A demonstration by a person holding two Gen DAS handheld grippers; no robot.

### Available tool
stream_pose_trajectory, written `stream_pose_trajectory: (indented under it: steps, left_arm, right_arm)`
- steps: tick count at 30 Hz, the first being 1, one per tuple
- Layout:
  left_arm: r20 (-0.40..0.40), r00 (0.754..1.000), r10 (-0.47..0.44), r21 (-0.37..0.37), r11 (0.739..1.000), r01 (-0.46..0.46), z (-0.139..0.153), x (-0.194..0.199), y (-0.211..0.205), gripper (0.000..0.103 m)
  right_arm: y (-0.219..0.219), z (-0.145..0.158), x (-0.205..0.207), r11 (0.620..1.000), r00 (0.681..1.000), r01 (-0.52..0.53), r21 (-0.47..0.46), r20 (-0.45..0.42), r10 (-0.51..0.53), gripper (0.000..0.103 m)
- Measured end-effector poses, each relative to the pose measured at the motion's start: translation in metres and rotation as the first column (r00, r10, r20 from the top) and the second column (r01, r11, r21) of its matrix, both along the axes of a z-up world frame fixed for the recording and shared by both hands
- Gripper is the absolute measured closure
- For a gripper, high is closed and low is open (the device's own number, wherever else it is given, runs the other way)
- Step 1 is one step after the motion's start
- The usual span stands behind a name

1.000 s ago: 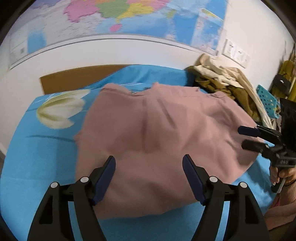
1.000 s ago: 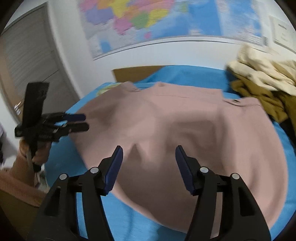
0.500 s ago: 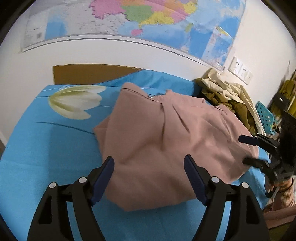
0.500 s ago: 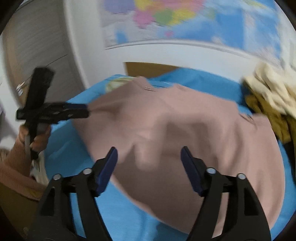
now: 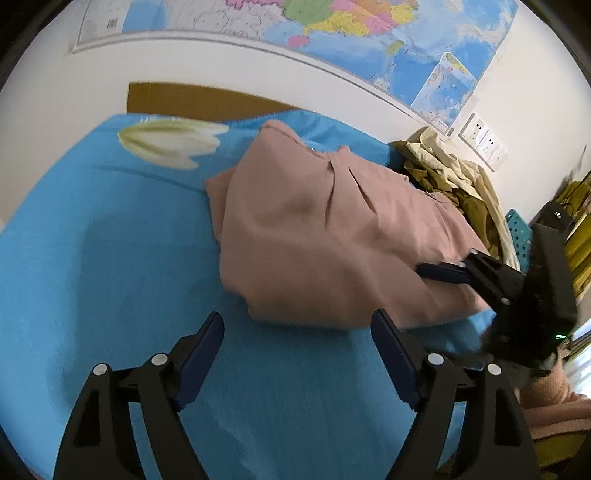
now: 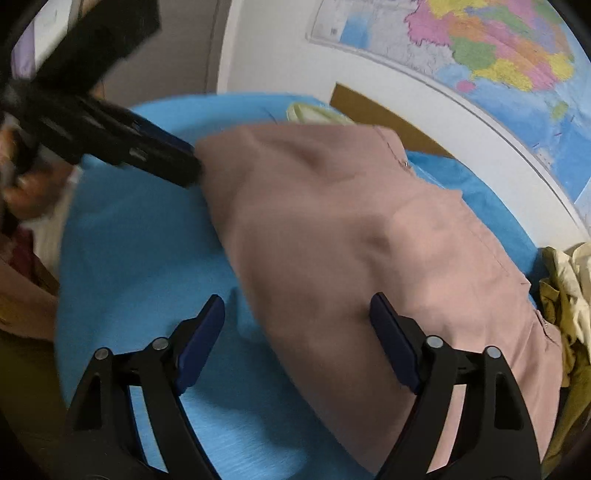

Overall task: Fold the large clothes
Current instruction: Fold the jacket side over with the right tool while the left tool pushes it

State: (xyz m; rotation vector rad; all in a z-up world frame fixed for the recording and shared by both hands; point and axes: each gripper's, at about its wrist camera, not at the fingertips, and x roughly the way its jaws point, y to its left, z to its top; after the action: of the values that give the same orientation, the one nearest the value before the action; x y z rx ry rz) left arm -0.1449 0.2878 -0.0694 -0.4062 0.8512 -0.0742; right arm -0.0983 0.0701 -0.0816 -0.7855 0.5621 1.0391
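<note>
A large dusty-pink garment [image 5: 332,236] lies rumpled on the blue bed sheet [image 5: 110,277]. My left gripper [image 5: 297,317] hovers over bare sheet just short of the garment's near edge. Its jaws are opening and nothing is between them. My right gripper [image 6: 295,299] hangs over the garment's [image 6: 351,240] near left edge. Its jaws are closing, wide apart, with cloth below them but not pinched. The left wrist view shows the right gripper [image 5: 424,271] low over the garment's right side. In the right wrist view the left gripper [image 6: 192,166] points at the garment's far left corner.
A heap of beige and olive clothes [image 5: 454,177] lies at the garment's far right, also seen as clothes [image 6: 565,280]. A teal basket [image 5: 519,236] stands beyond the bed. A map [image 5: 369,22] and a wooden headboard [image 5: 192,99] back the bed. A sleeve [image 5: 554,398] is at the lower right.
The garment spread wide under the left fingers a second ago; now it sits narrower and further right, with bare sheet under the left gripper. Both views have rolled, and the grippers look closer together.
</note>
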Motion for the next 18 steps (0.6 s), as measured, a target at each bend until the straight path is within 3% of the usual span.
stream_pose_trajectory:
  steps: [1, 2, 3, 5, 6, 10, 12, 14, 18]
  left_arm:
    - [-0.002, 1.000, -0.010, -0.020, 1.000, 0.010, -0.002, 0.000, -0.001, 0.024]
    - [-0.006, 1.000, -0.026, -0.055, 0.998, 0.025, -0.005, 0.000, -0.002, 0.024]
    - [-0.009, 0.999, -0.033, -0.072, 0.997, 0.033, -0.007, 0.000, -0.005, 0.024]
    - [-0.019, 0.998, -0.058, -0.124, 0.991, 0.055, -0.012, 0.005, -0.010, 0.024]
    - [-0.017, 0.998, -0.066, -0.137, 0.989, 0.063, -0.013, 0.008, -0.014, 0.024]
    - [0.021, 0.994, -0.109, -0.239, 0.965, 0.111, -0.015, 0.028, -0.023, 0.021]
    - [0.020, 0.997, -0.069, -0.278, 0.958, 0.072, -0.019, 0.040, -0.019, 0.019]
    - [0.022, 0.999, -0.044, -0.364, 0.930, 0.049, -0.024, 0.051, -0.012, 0.018]
    - [0.054, 0.999, 0.000, -0.446, 0.895, 0.024, -0.021, 0.059, -0.002, 0.014]
  right_arm:
    - [0.000, 0.000, 0.001, 1.000, 1.000, 0.000, 0.009, 0.004, 0.000, 0.042]
    - [-0.002, 0.003, 0.005, 1.000, 1.000, 0.012, 0.023, -0.016, -0.012, 0.055]
    - [-0.002, 0.007, 0.009, 0.999, 0.999, 0.024, 0.036, -0.039, -0.023, 0.060]
    - [-0.006, 0.019, 0.020, 0.995, 0.993, 0.039, 0.090, -0.118, -0.028, 0.081]
    - [-0.008, 0.024, 0.025, 0.992, 0.989, 0.051, 0.113, -0.145, -0.034, 0.084]
    - [-0.015, 0.038, 0.039, 0.976, 0.971, 0.109, 0.186, -0.229, -0.065, 0.084]
    - [-0.014, 0.037, 0.037, 0.977, 0.971, 0.109, 0.183, -0.232, -0.065, 0.084]
    - [-0.015, 0.034, 0.032, 0.978, 0.970, 0.109, 0.180, -0.236, -0.064, 0.082]
    - [-0.016, 0.031, 0.036, 0.974, 0.961, 0.123, 0.191, -0.268, -0.069, 0.077]
